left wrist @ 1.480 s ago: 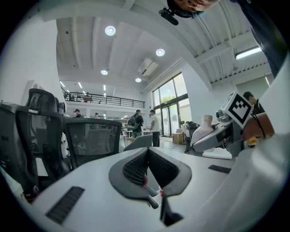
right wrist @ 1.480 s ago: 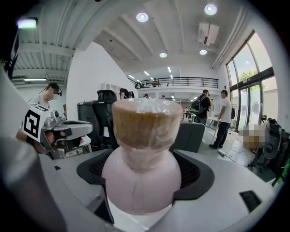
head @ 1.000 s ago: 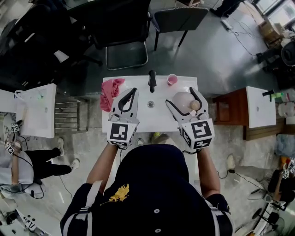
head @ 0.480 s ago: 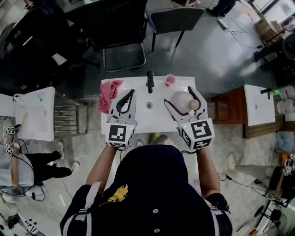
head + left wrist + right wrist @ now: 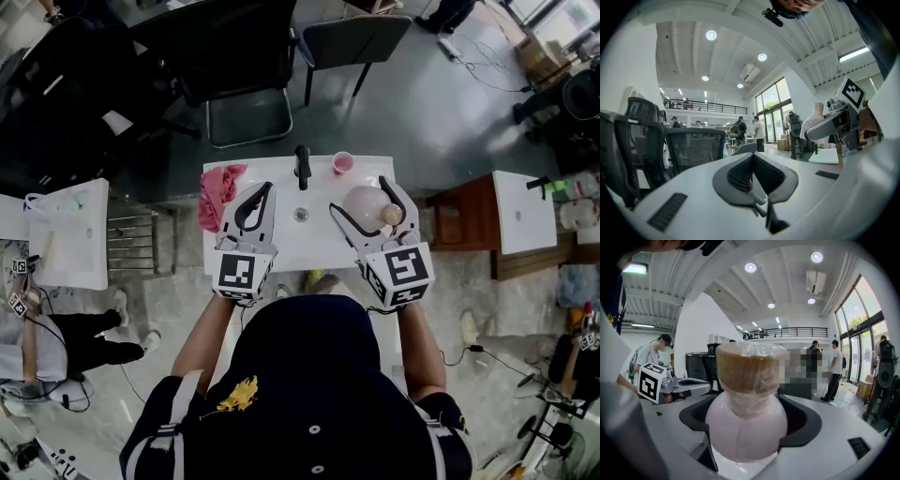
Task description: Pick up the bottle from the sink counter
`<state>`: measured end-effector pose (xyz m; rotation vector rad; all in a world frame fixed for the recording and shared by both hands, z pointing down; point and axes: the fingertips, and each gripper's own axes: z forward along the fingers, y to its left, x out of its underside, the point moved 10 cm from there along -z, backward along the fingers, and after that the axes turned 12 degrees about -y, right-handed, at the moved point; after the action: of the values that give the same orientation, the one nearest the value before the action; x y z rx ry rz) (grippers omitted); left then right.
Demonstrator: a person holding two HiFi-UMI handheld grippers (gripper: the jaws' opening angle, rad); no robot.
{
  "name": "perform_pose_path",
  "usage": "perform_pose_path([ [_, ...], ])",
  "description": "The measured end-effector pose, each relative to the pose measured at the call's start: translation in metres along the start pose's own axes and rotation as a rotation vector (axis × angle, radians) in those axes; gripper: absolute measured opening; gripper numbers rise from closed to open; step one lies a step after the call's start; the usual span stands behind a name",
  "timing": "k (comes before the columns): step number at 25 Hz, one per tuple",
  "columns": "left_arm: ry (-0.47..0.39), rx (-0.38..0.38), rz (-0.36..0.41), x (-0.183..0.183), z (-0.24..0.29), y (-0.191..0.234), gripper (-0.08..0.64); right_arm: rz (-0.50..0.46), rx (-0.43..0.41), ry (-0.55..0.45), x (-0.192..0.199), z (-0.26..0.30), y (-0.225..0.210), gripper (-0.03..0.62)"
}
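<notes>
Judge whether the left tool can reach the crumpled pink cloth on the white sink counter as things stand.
Probably yes: the crumpled pink cloth lies just beside the left tool, with nothing between them; its shut jaws would need opening first.

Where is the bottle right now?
In the head view the bottle is over the right side of the sink, clasped between the jaws of the right gripper, nearer the person than the pink cup.

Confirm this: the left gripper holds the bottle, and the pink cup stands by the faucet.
Wrong gripper: the right gripper holds the bottle, as the right gripper view shows; the left gripper is shut and empty. The pink cup does stand by the faucet.
</notes>
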<state>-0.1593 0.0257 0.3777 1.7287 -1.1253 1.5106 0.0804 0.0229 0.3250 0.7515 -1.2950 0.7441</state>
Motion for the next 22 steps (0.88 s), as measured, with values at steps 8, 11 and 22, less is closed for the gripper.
perform_pose_path([
  [8, -0.003, 0.014, 0.007, 0.0002, 0.0003, 0.0017, 0.018, -0.004, 0.003, 0.007, 0.0022, 0.0009, 0.0033, 0.434],
  [11, -0.002, 0.013, 0.005, 0.0000, 0.0013, 0.0030, 0.018, -0.009, 0.002, 0.010, 0.0021, 0.0023, 0.0029, 0.434],
  [22, 0.004, 0.005, 0.006, 0.0011, 0.0019, 0.0042, 0.018, -0.012, 0.001, 0.007, 0.0040, 0.0026, 0.0033, 0.434],
])
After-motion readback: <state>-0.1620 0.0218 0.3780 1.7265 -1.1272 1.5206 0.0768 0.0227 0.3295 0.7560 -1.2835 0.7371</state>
